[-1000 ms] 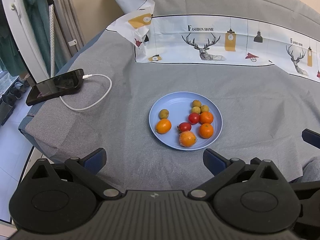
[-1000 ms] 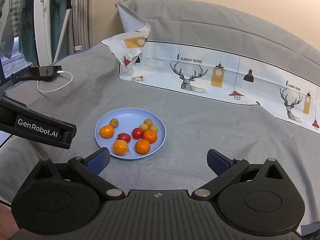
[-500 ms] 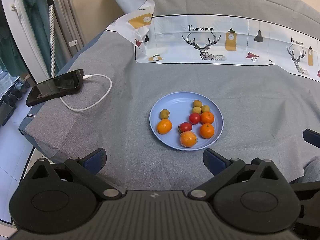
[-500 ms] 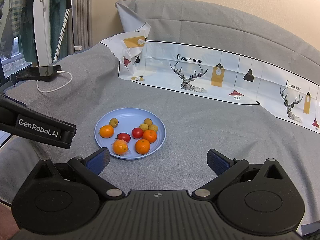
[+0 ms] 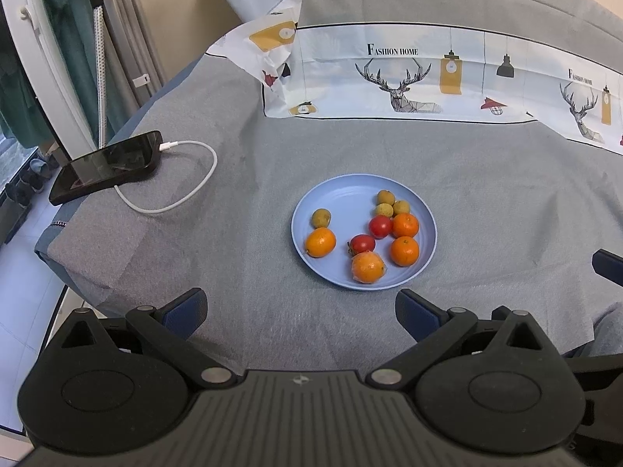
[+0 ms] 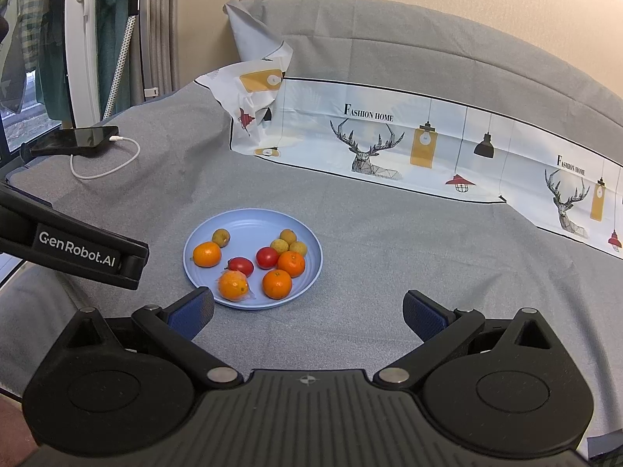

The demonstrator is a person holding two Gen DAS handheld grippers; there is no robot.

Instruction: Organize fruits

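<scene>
Left wrist view: we see our left hand-held gripper [image 5: 300, 313] spread wide with nothing between its blue pads, held back from the near rim of the blue plate [image 5: 342, 194].
Right wrist view: our right hand-held gripper [image 6: 307, 313] is likewise wide apart and empty, with the plate ahead and to its left.
Fruits: all we can see sit on the plate; none lies on the grey cloth [image 5: 506, 202].
Grouping: three small yellow-brown fruits [image 5: 389, 203] cluster at the far right, two tomatoes [image 5: 379, 227] sit mid-plate, and two oranges [image 5: 405, 250] sit at the right.
Apart: one orange [image 5: 320, 242] and one small yellow-brown fruit [image 5: 321, 218] touch each other at the left, away from their kinds.
Wrapped orange: [image 5: 367, 267] at the near rim, seemingly in clear film.
Our reading: the kinds are partly gathered; this could be a sort under way or a mixed plate.
Why held so: we judge both tools stand ready, wide enough for any fruit.
Surroundings: a phone [image 5: 105, 167] with white cable [image 5: 187, 190] lies far left; a printed deer sheet [image 5: 428, 78] lies behind.
In the way: nothing blocks the plate, though fruits touching each other leave tight gaps.
</scene>
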